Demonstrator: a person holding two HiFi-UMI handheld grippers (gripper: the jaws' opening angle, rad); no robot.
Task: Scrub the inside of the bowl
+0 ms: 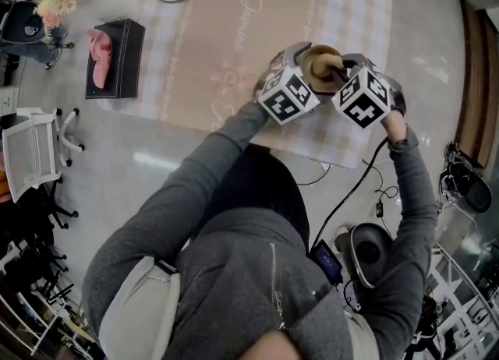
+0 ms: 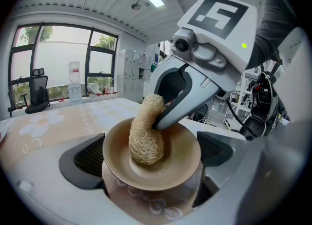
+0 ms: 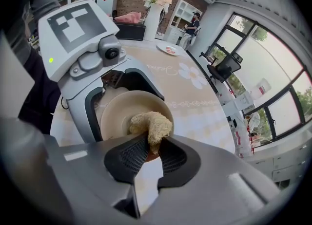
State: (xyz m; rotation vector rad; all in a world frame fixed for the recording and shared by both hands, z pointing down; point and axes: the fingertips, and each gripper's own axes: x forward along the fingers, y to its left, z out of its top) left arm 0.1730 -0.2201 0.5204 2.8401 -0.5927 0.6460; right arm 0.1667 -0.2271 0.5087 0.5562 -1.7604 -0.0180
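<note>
Left gripper (image 2: 149, 157) clamped across tan bowl (image 2: 183, 158). Right gripper (image 3: 152, 156), at bowl's 1 o'clock, pinching loofah (image 3: 153, 123). Loofah pressed inside bowl, seemingly touching bottom.

An office-like room: swivel chair (image 2: 36, 95), water dispenser (image 2: 74, 80), lockers (image 2: 130, 73), wide windows (image 2: 53, 56).

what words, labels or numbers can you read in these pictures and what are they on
Cursive script on the tablecloth: too small and blurred to read.
Marker cubes: black and white square patterns only, no letters or digits.
Bowl and loofah scrubber: no writing shows.
Nothing else can be read.
</note>
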